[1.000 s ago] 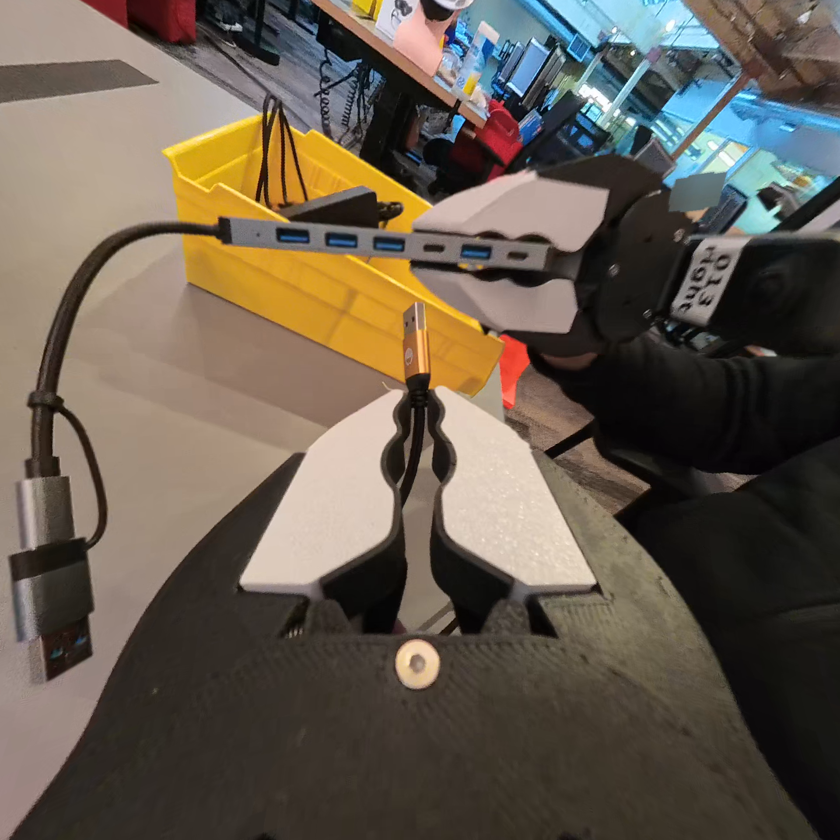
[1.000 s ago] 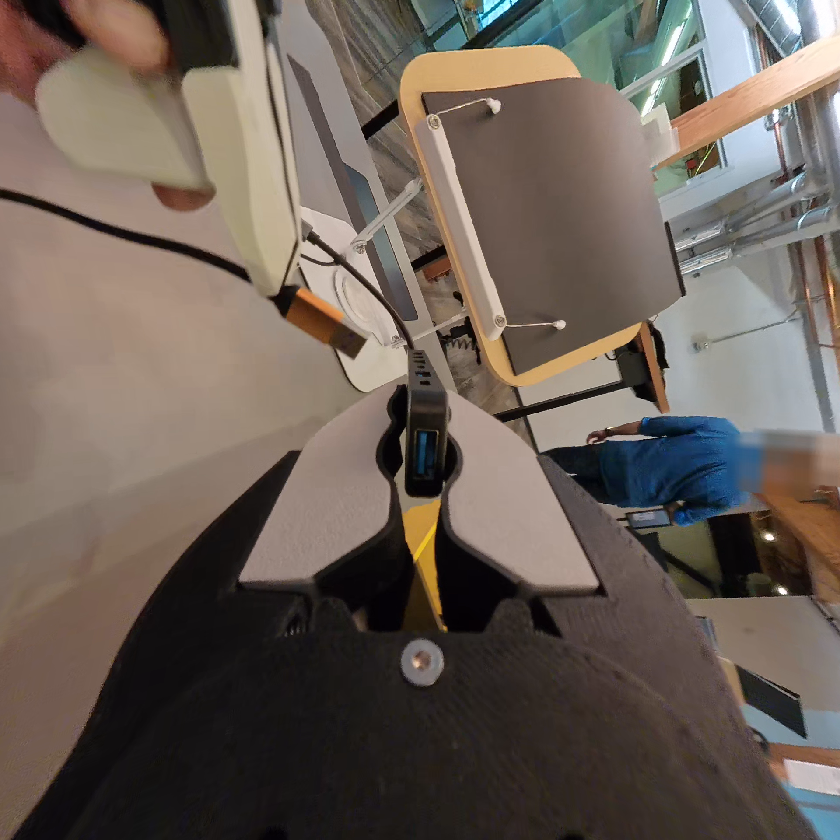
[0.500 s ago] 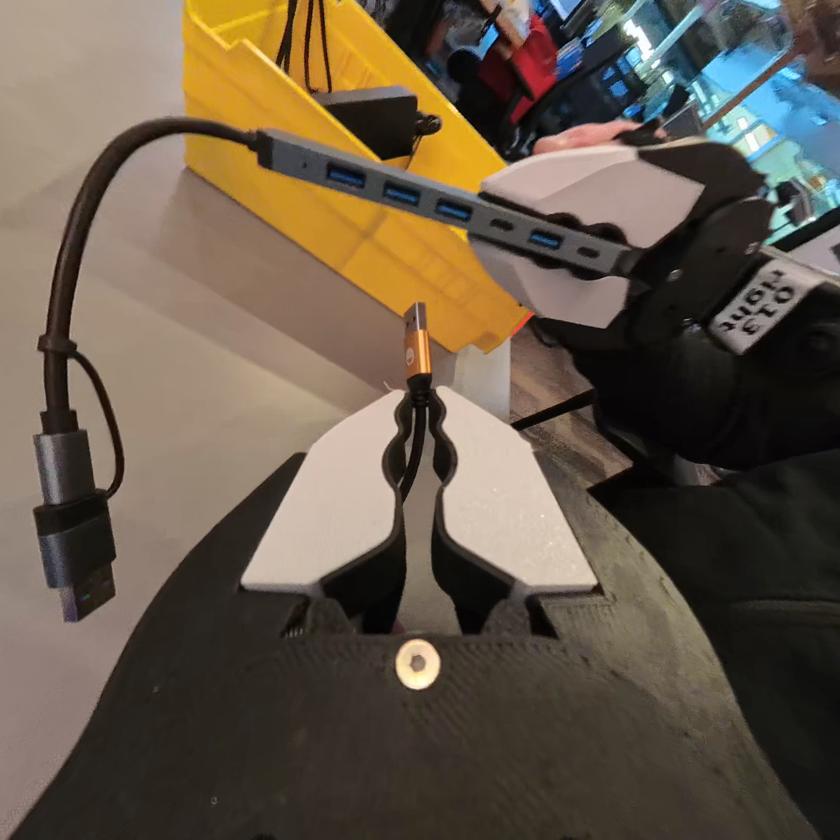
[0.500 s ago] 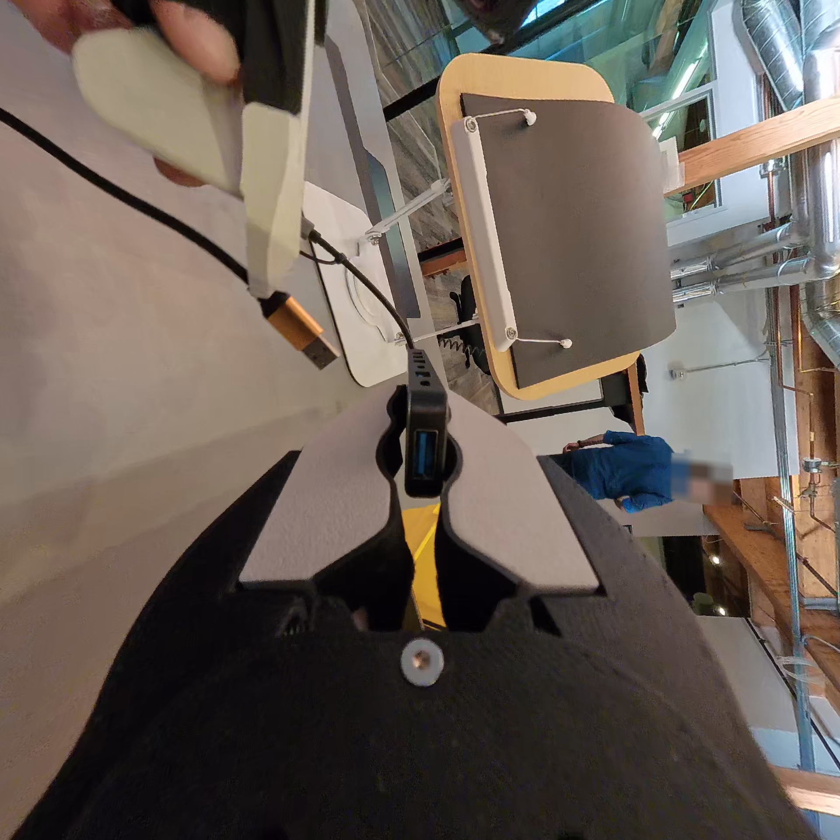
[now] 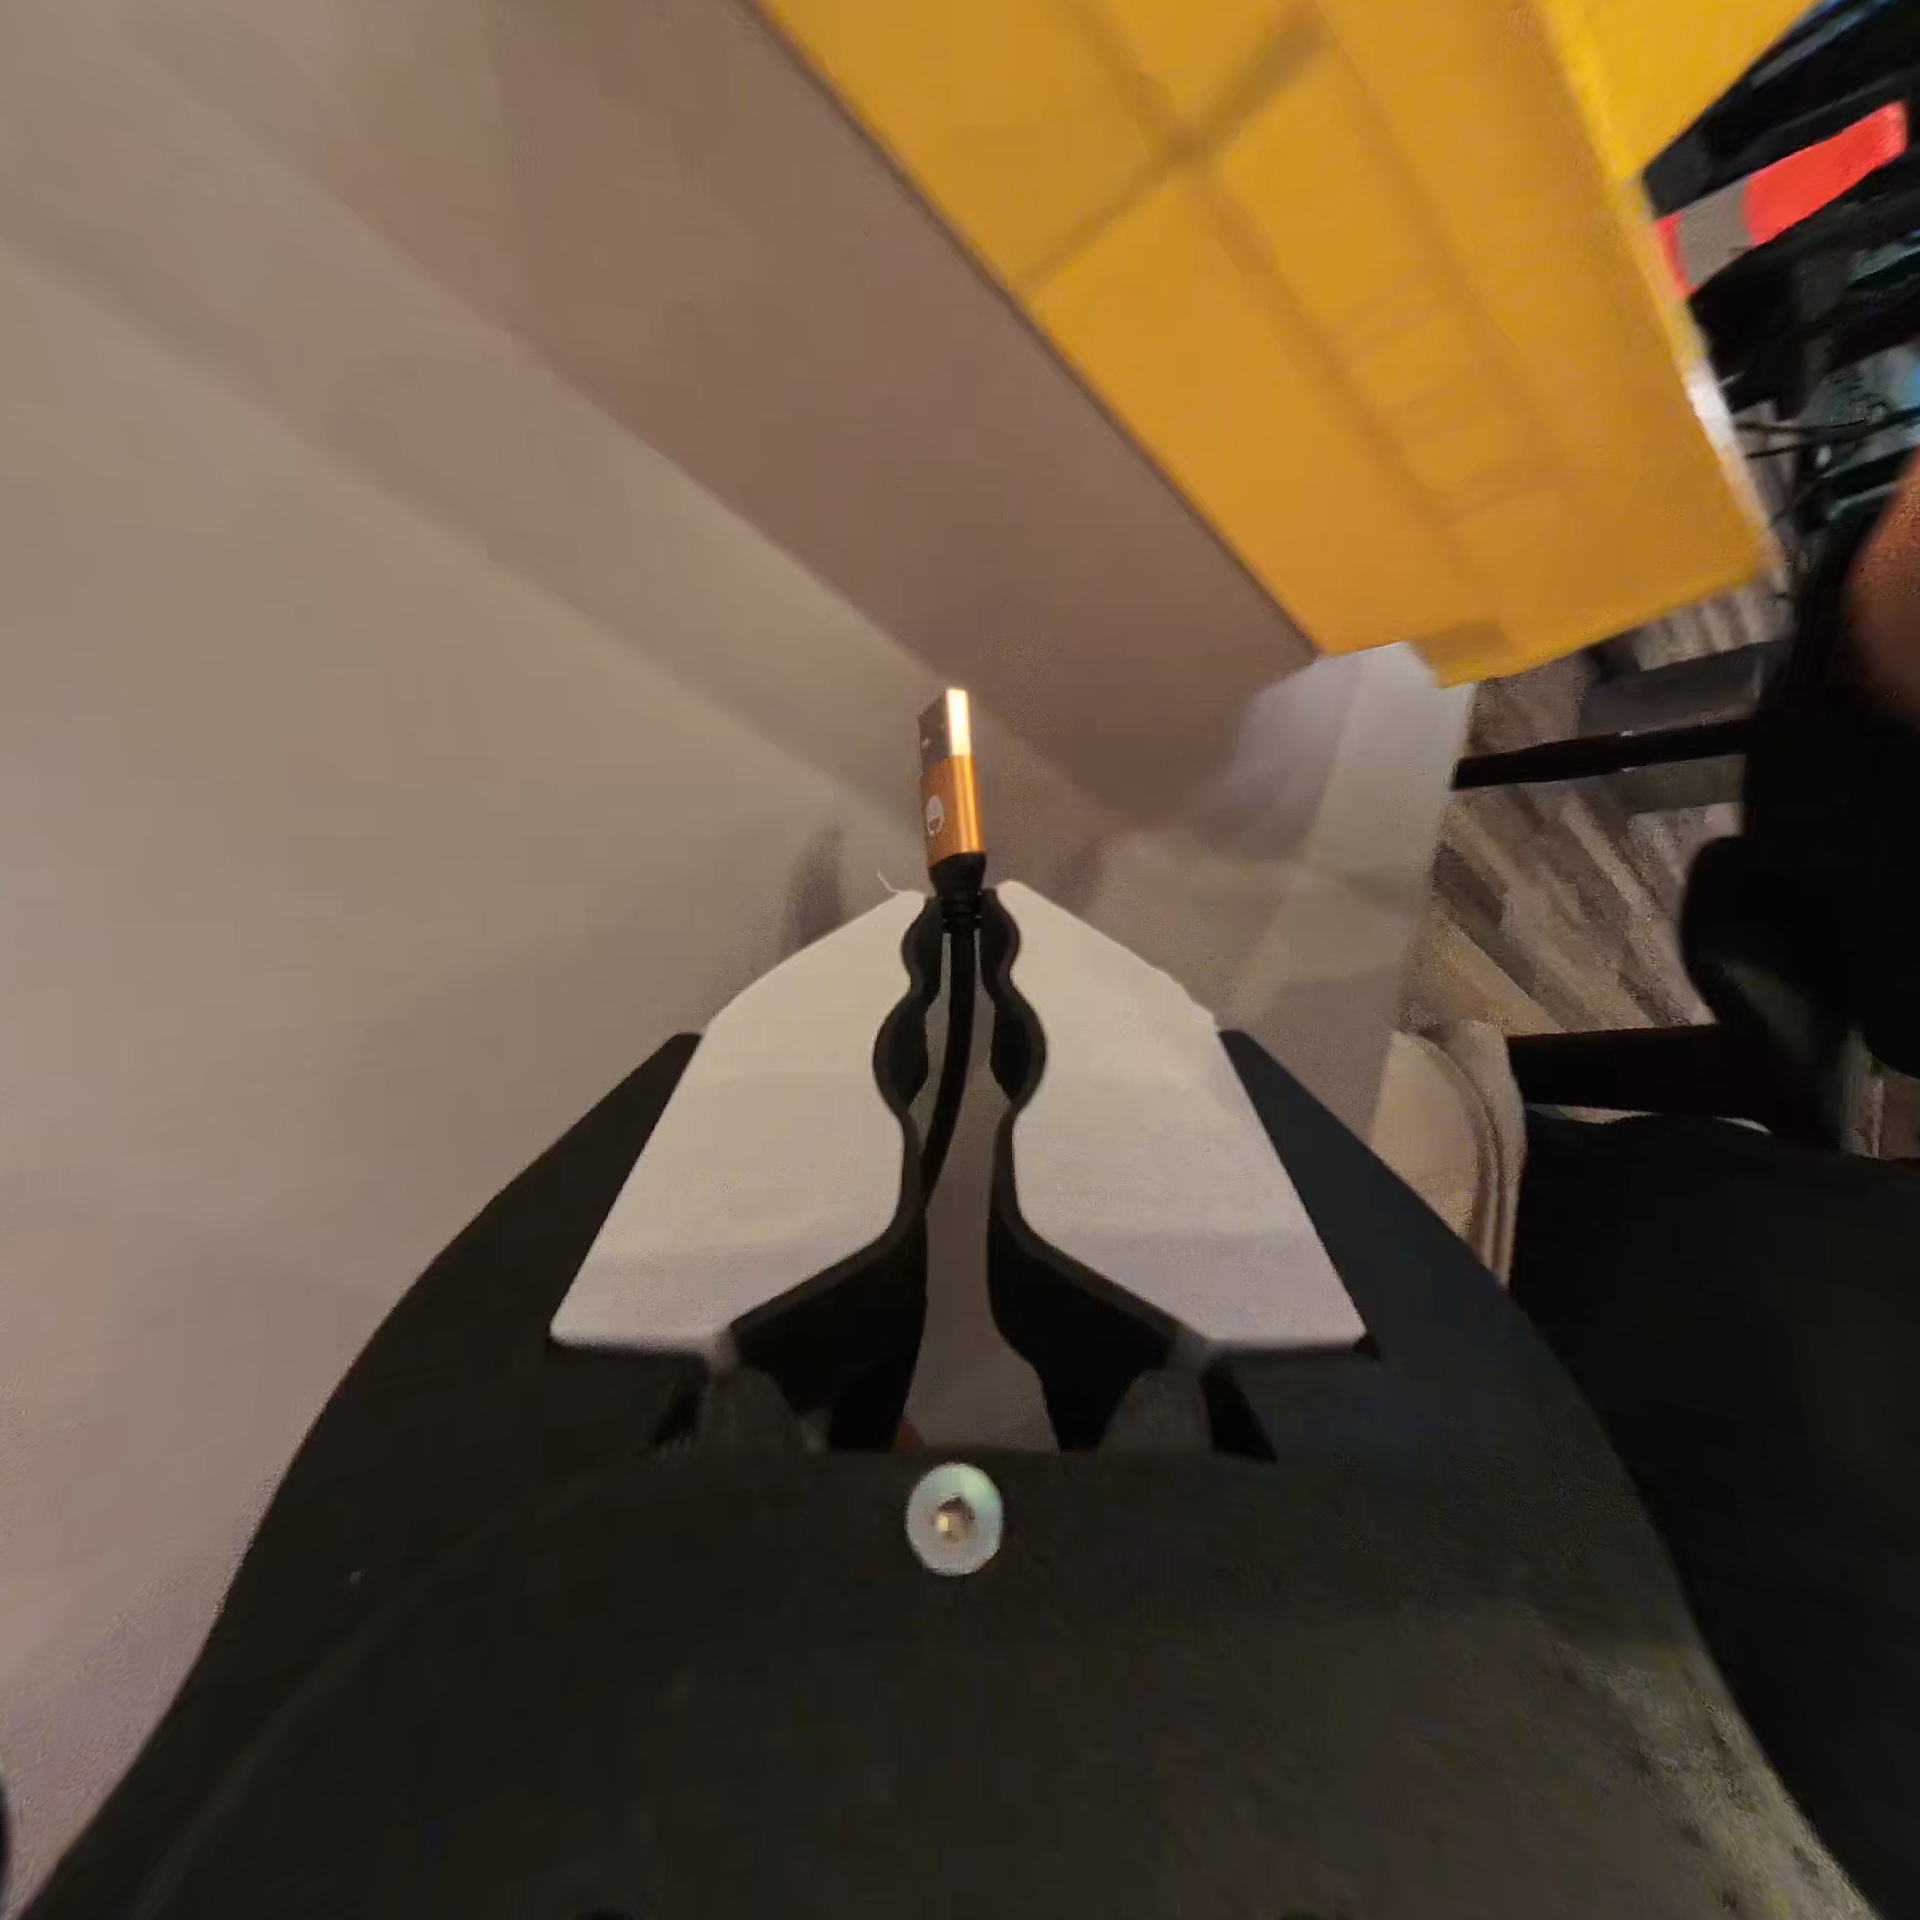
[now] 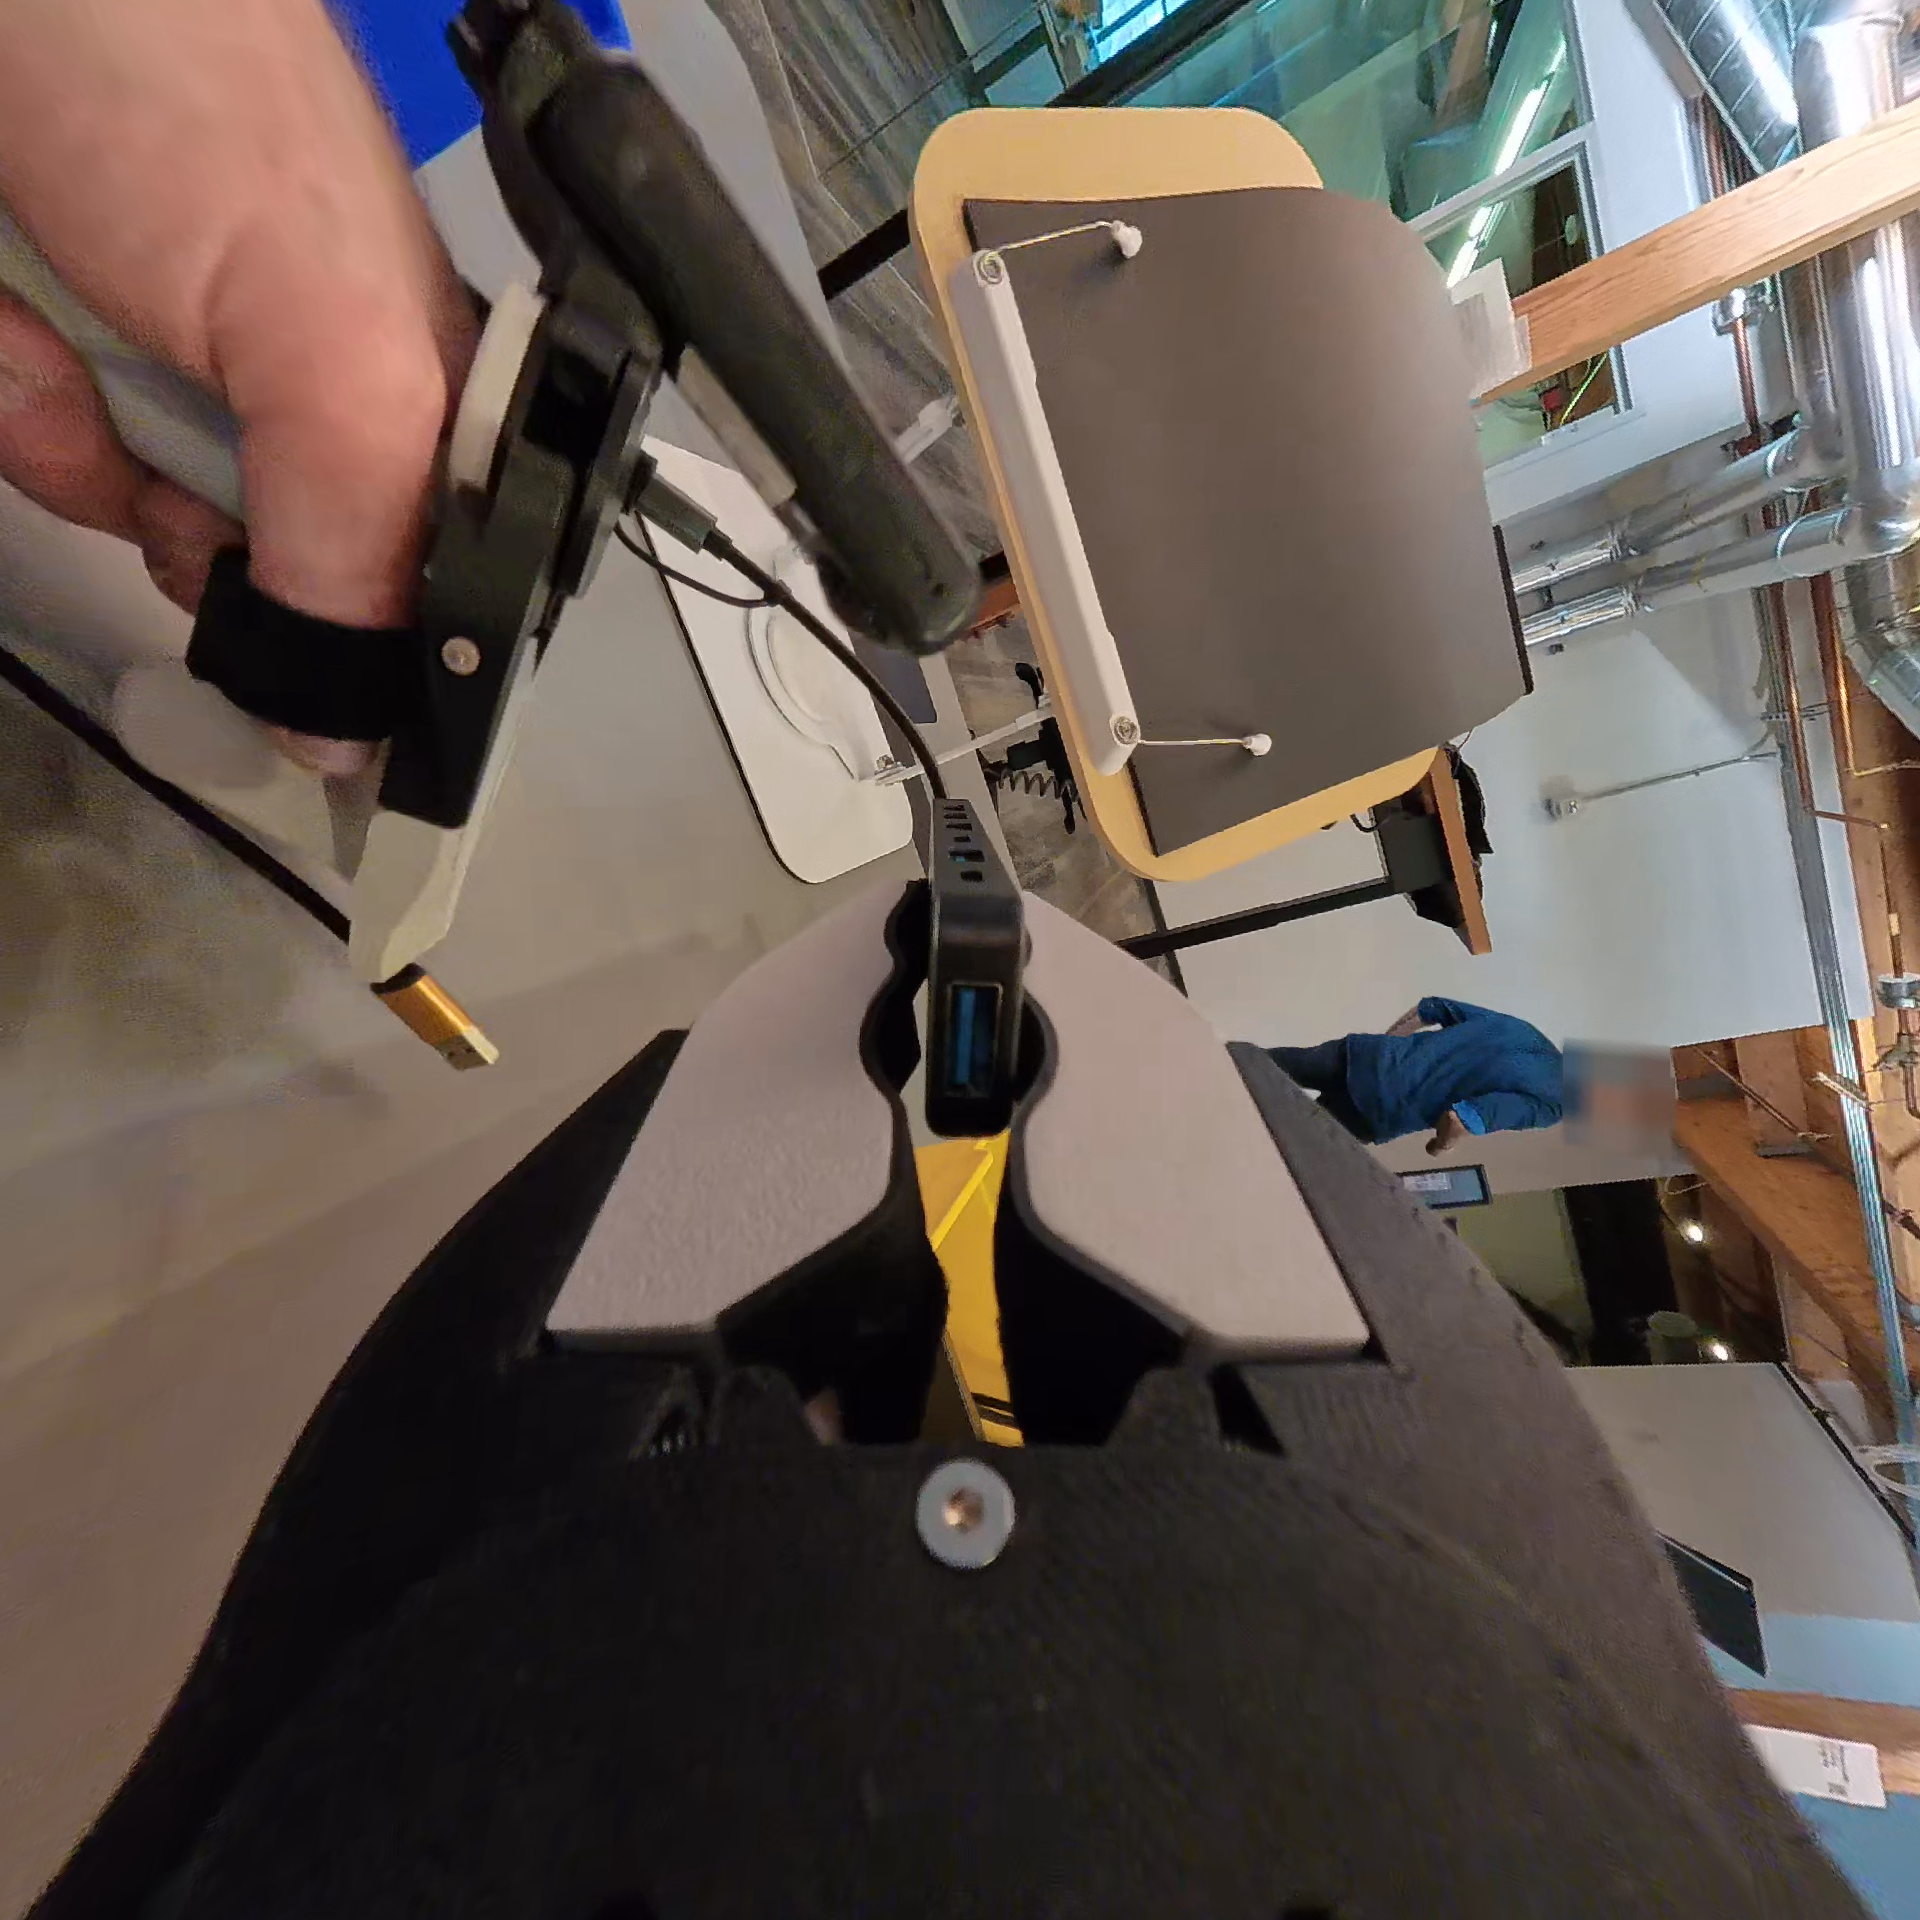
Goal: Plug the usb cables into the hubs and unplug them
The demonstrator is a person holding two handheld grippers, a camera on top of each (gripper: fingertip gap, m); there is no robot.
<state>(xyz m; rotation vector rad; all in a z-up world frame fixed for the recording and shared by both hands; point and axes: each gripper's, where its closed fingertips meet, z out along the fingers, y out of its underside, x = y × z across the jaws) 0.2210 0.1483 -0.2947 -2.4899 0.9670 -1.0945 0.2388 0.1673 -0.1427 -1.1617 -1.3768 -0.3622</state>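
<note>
My left gripper [image 5: 956, 902] is shut on a black USB cable, just behind its orange plug [image 5: 948, 790], which points forward over the grey table [image 5: 364, 727]. The hub is out of the left wrist view. My right gripper [image 6: 961, 935] is shut on the end of a dark grey USB hub [image 6: 968, 997]; a blue port faces the camera. In the right wrist view the left gripper [image 6: 400, 940] shows at the upper left, held by a hand [image 6: 208, 312], with the orange plug [image 6: 434, 1018] pointing down and right, apart from the hub.
A yellow bin [image 5: 1351, 312] stands on the table ahead of the left gripper, near the table's right edge; a strip of it [image 6: 961, 1247] shows between the right fingers. A white pad [image 6: 821, 727] lies on the table beyond the hub. A tan board [image 6: 1195, 468] and a person in blue [image 6: 1455, 1070] are far off.
The left gripper has tilted down and moved away from the hub, which has left its view. In the right wrist view the left gripper and plug have come lower and closer.
</note>
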